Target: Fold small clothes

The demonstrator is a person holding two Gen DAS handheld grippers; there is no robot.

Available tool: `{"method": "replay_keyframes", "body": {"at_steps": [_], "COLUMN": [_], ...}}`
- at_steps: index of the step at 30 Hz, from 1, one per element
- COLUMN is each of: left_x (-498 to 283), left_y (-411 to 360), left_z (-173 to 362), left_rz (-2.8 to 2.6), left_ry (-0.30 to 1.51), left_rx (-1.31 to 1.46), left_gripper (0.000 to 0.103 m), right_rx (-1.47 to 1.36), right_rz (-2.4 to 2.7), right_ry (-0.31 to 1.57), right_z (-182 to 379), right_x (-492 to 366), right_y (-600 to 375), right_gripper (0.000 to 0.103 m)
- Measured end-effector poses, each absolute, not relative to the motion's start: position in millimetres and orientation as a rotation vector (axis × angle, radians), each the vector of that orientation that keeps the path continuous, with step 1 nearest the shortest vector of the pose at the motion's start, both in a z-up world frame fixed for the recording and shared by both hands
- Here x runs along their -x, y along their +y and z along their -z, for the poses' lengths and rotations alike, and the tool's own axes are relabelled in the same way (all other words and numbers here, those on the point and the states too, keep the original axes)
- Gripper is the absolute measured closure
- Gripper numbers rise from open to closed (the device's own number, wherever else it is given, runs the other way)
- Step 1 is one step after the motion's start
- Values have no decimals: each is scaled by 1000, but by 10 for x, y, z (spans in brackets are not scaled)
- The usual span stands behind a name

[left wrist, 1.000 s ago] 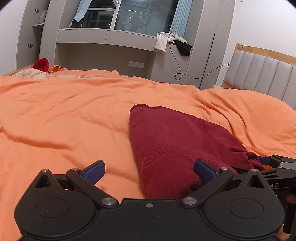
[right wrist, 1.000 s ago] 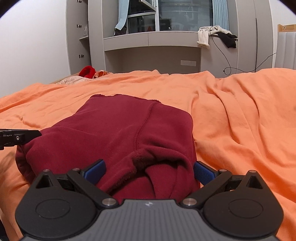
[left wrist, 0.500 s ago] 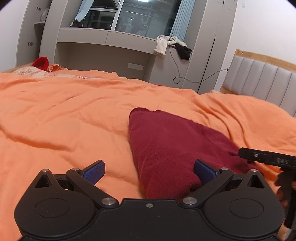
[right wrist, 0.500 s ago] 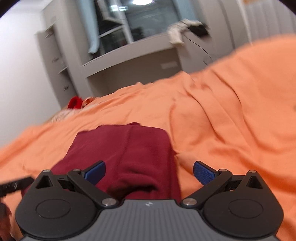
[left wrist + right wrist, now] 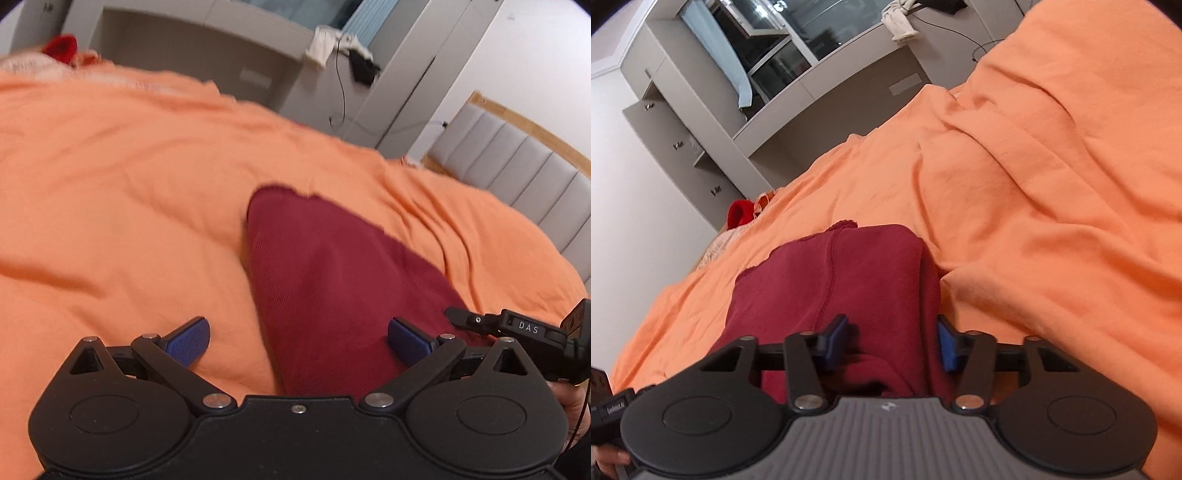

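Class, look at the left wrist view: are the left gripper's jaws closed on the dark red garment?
No: the left gripper stands wide open, one pad over the orange bedcover and one over the dark red garment, pinching nothing.

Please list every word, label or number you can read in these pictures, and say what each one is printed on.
"DAS": on the black body of the right gripper, in the left wrist view.
A small white label on the left gripper, at the right wrist view's lower left edge: too blurred to read.
Nothing else bears readable text.
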State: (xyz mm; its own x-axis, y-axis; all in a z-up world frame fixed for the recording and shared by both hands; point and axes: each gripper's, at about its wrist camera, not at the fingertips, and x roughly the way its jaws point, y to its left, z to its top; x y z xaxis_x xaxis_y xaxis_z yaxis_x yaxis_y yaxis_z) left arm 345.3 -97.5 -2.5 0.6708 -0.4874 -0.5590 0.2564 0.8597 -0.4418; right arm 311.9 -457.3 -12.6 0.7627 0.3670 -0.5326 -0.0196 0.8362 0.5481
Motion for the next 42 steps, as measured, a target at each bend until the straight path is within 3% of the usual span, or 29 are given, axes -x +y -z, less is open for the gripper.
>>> {"method": "replay_keyframes", "body": {"at_steps": [2, 6, 12, 14, 17, 28, 33, 42], "left_x": [-3503, -3616, -3691, -3676, -3578, -3238, -3317, -3462], "left_y": [-999, -1000, -1054, -1080, -1170, -1056, -738, -664], "left_z": [57, 79, 111, 88, -53, -655, -697, -305], "left_rz": [437, 452, 492, 475, 449, 390, 311, 199], "left_ry": [733, 770, 808, 792, 717, 442, 453, 594], "left_rx": [336, 371, 434, 428, 361, 179, 238, 220], "left_gripper": [1, 9, 48, 74, 86, 88, 87, 80], "right_rx": [-535, -480, -456, -453, -428, -376, -358, -344], "right_rz": [-226, -224, -216, -214, -230, -342, -337, -251], "right_ry": [667, 646, 613, 589, 524, 340, 388, 455], "right_z": [98, 25, -68, -103, -211, -498, -388, -223], "right_x": [-3112, -3070, -3037, -3025, -2971, -2991, -3195, -3257], "right_y": [-4547, -4429, -4348, -4326, -4249, -3767, -3626, -3707], "right_gripper": [65, 71, 77, 81, 82, 83, 83, 82]}}
